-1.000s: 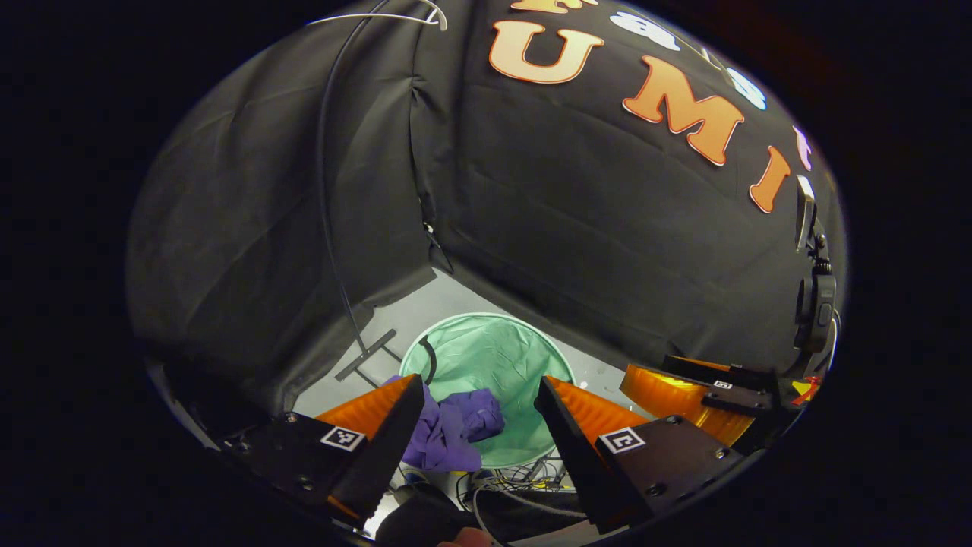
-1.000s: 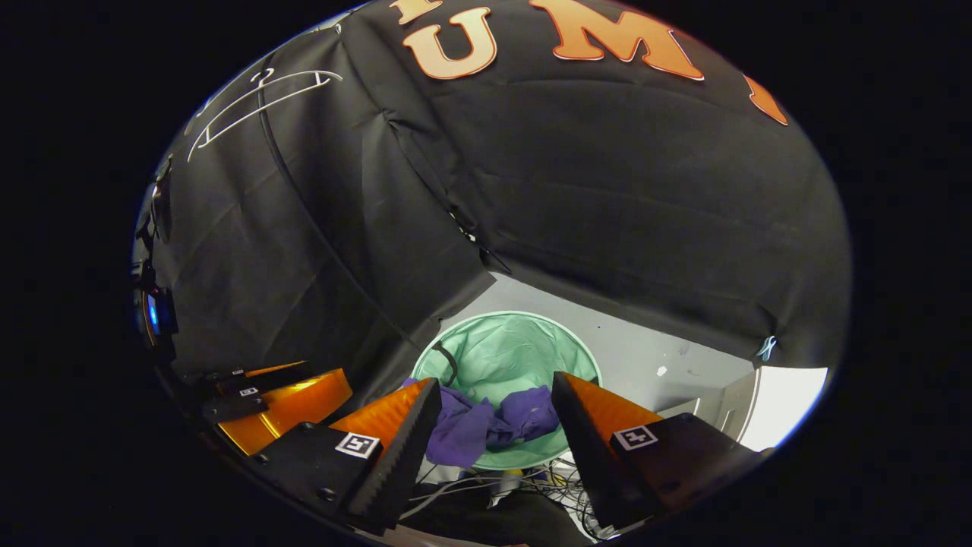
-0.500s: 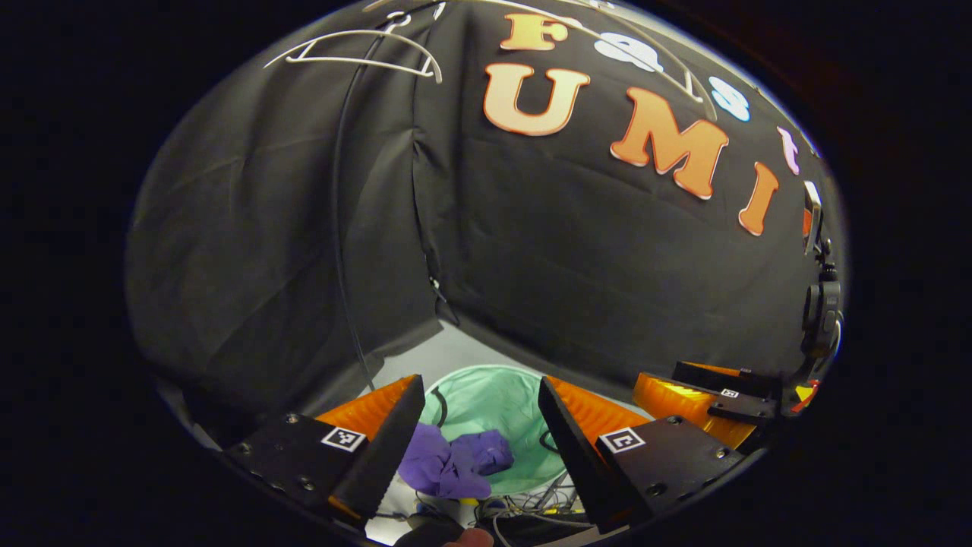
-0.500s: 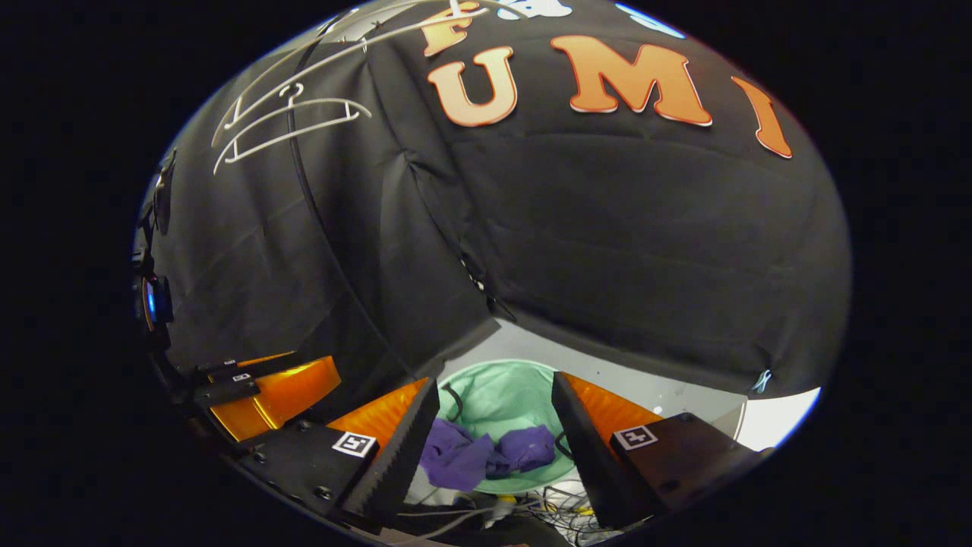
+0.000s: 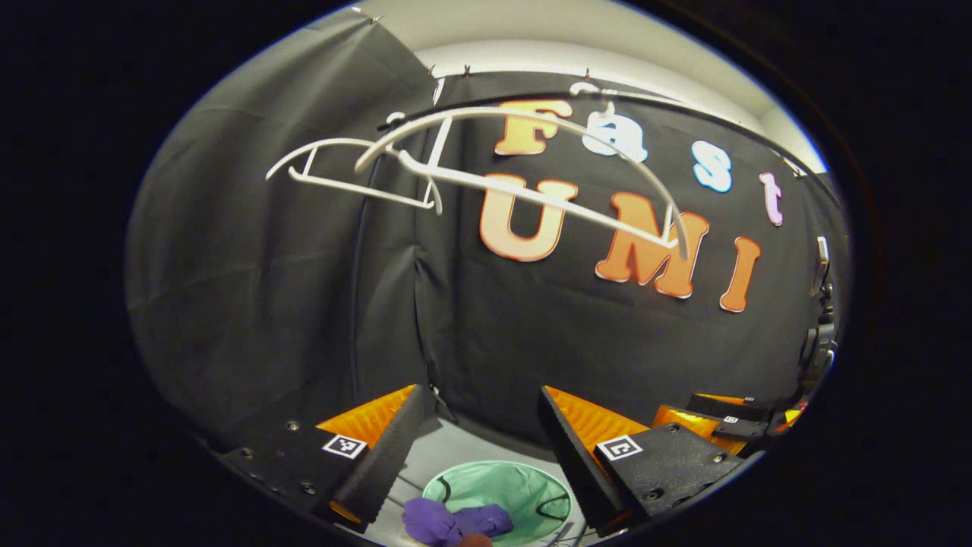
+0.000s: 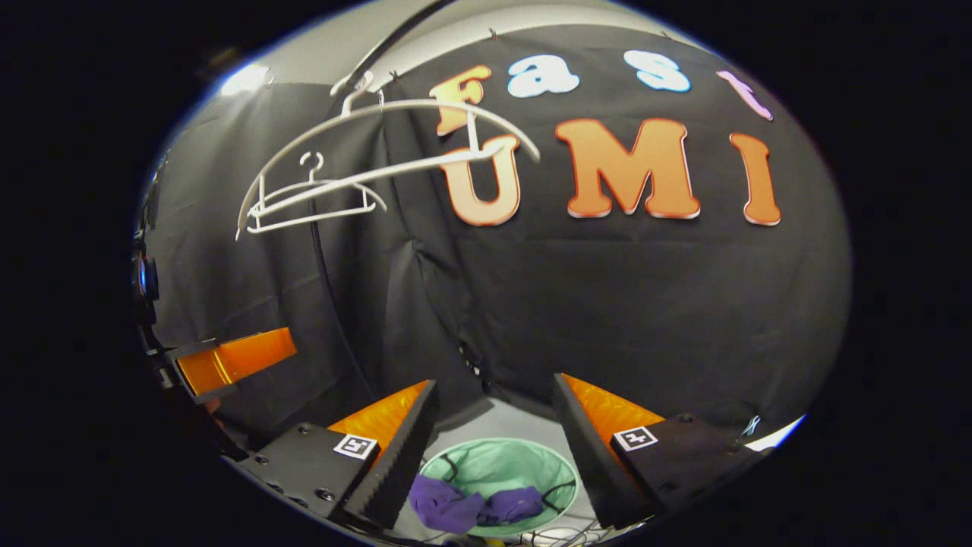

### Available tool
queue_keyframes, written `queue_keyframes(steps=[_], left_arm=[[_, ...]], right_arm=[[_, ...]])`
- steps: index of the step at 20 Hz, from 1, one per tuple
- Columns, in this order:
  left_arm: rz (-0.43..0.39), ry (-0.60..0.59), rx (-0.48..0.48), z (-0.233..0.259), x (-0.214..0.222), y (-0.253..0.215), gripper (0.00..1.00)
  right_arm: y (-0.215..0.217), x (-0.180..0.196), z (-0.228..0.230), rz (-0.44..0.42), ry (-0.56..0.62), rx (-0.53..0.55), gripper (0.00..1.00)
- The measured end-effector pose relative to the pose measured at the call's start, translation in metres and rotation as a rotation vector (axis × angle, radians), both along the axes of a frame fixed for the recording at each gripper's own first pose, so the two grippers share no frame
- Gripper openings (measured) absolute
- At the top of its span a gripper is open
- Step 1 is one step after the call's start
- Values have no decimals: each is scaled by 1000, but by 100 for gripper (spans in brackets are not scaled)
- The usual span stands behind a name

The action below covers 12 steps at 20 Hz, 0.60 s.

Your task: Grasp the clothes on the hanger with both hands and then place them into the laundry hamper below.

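Two bare hangers (image 6: 319, 186), perhaps one garment (image 6: 474, 507).

Purple clothes (image 5: 456, 523) in green hamper (image 5: 524, 494): cut off at bottom edge in left gripper view, near part hidden. Hamper sides hidden behind fingers of left gripper (image 5: 478, 425). In right gripper view, hamper (image 6: 516, 463) flanks hidden behind right gripper (image 6: 493, 414); clothes (image 6: 474, 507) crumpled, garment type can't tell. Cables (image 6: 562, 538) below hamper cut off, too small to sort.
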<state>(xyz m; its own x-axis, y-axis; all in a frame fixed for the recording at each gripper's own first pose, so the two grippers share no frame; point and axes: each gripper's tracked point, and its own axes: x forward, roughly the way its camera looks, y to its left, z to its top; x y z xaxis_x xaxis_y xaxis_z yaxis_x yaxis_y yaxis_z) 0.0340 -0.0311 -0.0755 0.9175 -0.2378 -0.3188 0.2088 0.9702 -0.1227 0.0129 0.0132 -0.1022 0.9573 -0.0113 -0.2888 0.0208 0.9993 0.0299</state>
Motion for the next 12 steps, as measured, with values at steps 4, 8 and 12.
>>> queue_keyframes(steps=[4,8,12], left_arm=[[37,-139,38,50,10,13,99],[83,-210,-7,69,12,14,95],[115,-258,-37,89,9,22,92]], right_arm=[[-13,1,46,-19,-118,2,97],[-22,-4,86,-25,-222,-25,93],[-34,-17,133,-55,-374,-46,88]])
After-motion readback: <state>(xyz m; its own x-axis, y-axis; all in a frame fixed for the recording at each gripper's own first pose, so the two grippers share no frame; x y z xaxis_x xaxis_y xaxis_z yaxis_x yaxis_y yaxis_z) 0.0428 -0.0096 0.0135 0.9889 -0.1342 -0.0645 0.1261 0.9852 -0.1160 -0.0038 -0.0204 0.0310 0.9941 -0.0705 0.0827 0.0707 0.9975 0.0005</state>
